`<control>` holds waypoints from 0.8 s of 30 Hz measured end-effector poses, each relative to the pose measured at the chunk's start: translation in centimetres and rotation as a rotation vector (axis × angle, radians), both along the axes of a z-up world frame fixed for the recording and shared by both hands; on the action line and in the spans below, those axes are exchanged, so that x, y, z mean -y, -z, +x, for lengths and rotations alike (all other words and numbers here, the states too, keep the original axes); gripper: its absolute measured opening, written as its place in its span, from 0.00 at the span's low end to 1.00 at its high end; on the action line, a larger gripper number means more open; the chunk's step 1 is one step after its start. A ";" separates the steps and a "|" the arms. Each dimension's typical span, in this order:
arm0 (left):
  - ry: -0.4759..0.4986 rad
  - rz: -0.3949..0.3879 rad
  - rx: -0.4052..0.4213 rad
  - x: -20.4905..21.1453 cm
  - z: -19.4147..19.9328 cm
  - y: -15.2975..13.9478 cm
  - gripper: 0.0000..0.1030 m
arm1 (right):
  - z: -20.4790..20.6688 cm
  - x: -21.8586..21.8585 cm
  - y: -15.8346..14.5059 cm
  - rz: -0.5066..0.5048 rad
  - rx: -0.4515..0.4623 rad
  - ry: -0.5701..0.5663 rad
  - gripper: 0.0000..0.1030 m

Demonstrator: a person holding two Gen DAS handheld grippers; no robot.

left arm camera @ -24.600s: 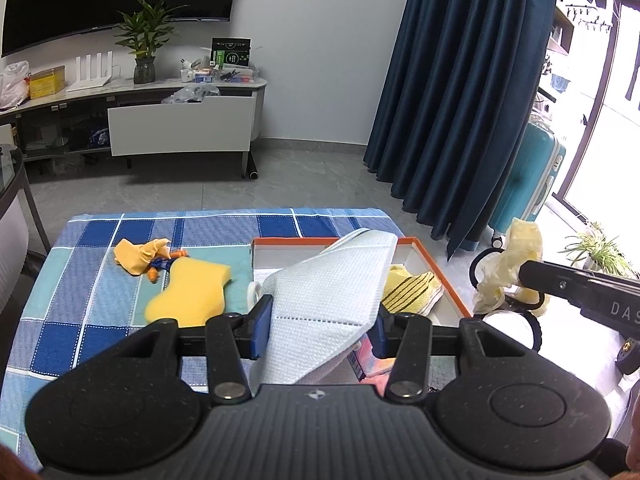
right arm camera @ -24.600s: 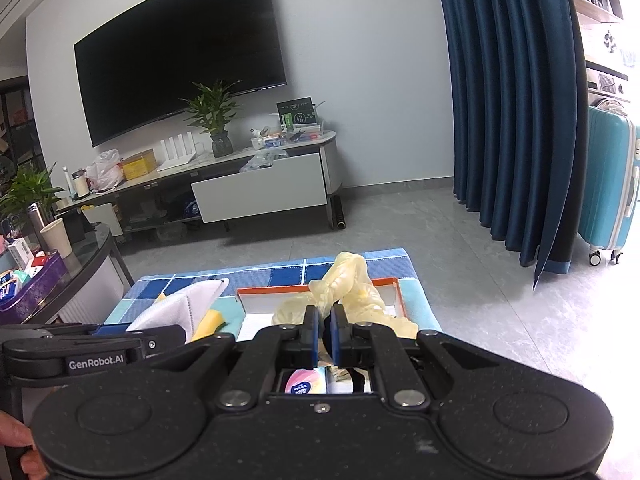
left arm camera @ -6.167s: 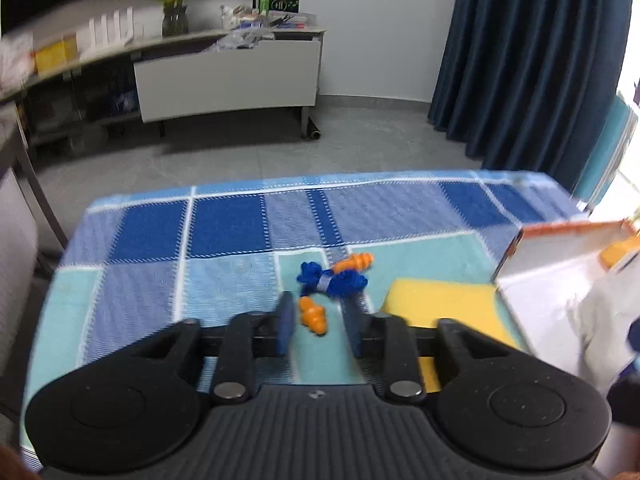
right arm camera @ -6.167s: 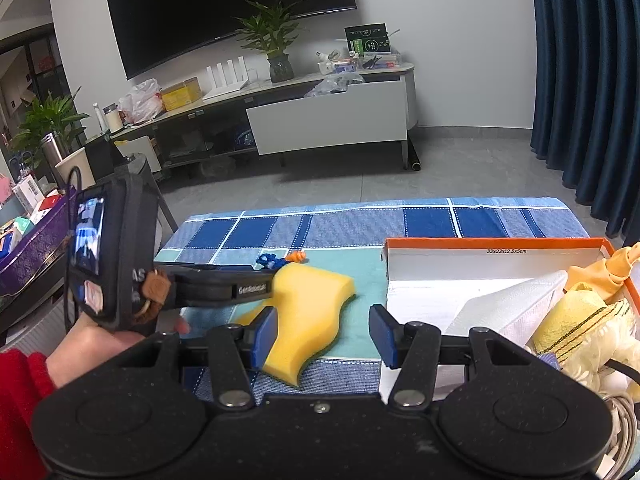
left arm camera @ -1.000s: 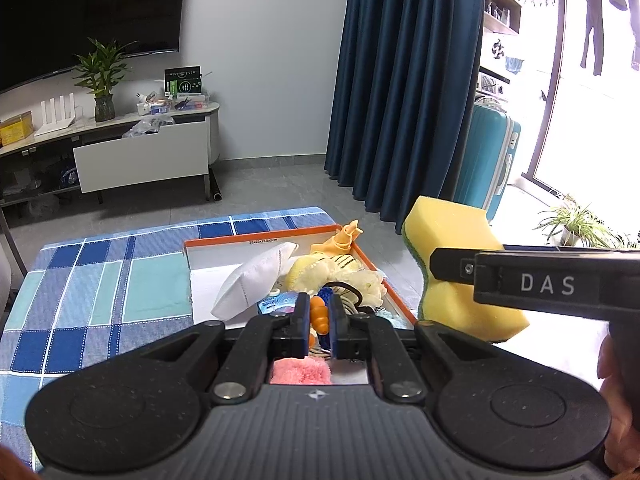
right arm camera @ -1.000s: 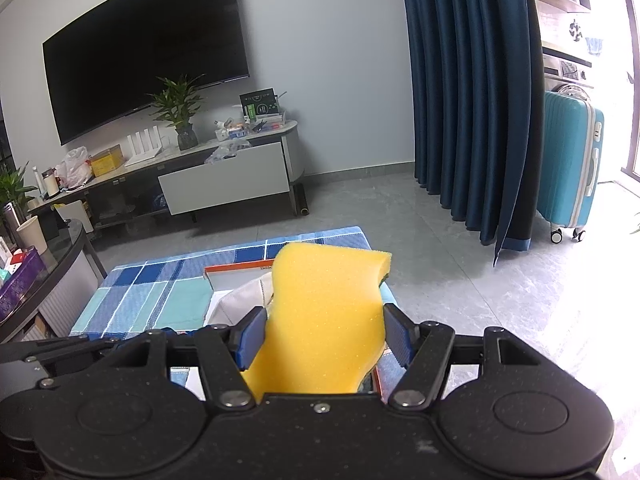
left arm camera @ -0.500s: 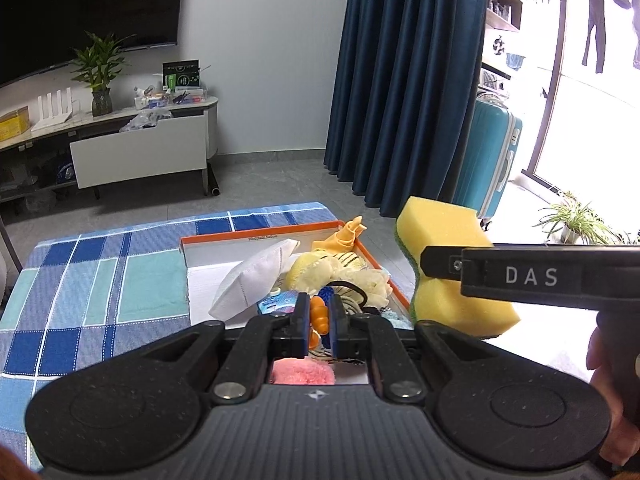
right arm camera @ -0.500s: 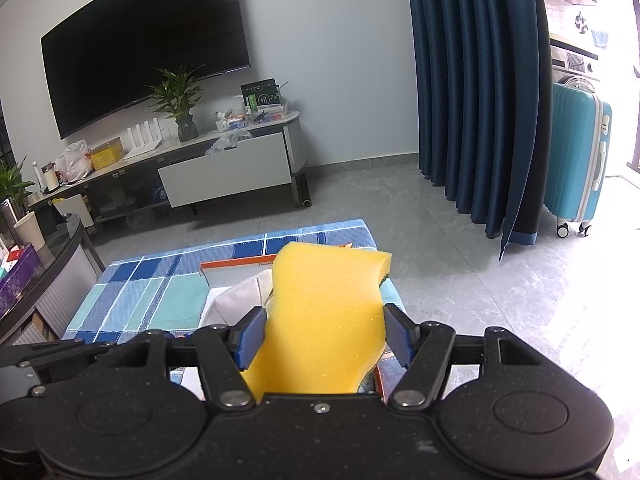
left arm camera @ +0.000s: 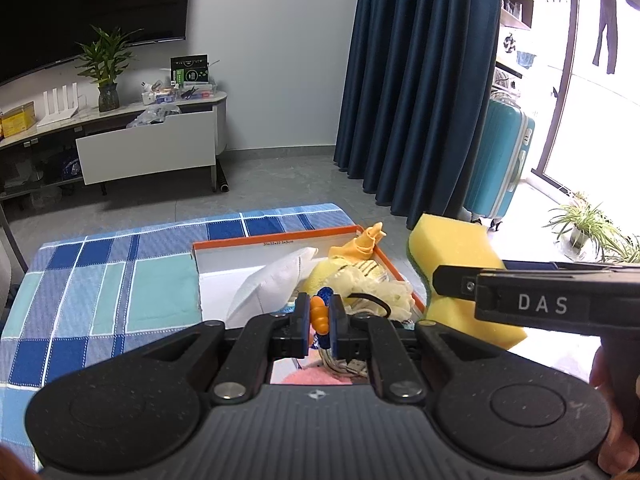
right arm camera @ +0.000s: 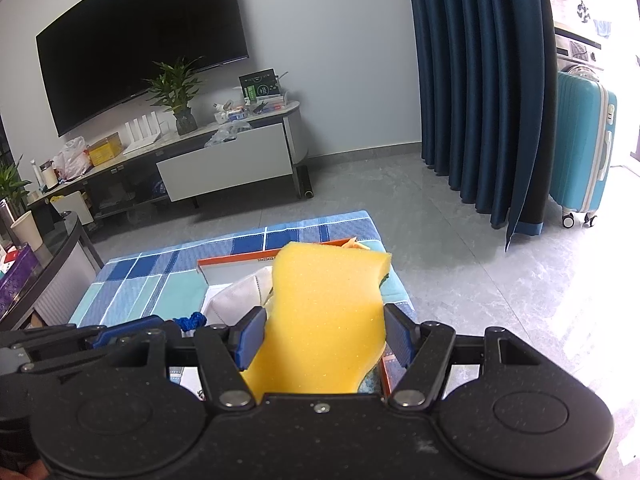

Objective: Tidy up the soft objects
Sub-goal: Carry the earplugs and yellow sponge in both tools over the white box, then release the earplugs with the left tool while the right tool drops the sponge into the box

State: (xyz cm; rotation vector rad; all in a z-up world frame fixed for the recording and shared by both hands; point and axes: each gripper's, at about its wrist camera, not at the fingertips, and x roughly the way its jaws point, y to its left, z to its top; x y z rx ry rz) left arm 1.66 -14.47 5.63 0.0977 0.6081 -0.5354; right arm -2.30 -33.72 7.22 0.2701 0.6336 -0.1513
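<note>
The yellow sponge [right arm camera: 324, 316] hangs over the orange-rimmed box [left arm camera: 272, 240] at the tablecloth's [left arm camera: 120, 276] far right corner, its bulk past the box's right edge. Let go here, I reckon it tips onto the floor. The right gripper [right arm camera: 324, 338], jaws wide, pinches it. The left gripper [left arm camera: 319, 320], nearly closed, clamps the orange earplugs [left arm camera: 319, 315] above the crowded box.

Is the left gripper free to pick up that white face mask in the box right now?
Probably not yet. The left gripper is shut on the orange earplugs, so its fingers are occupied. The white face mask lies uncovered in the orange-rimmed box, so it looks reachable once the earplugs are dropped.
</note>
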 end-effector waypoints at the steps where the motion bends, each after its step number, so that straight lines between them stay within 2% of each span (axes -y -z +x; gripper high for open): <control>1: 0.000 0.000 0.000 0.0 0.2 0.0 0.11 | 0.0 0.0 0.0 0.002 -0.001 0.000 0.75; 24: -0.008 -0.010 -0.020 0.1 3.4 -0.2 0.12 | 2.3 -0.1 0.5 -0.001 -0.033 -0.017 0.75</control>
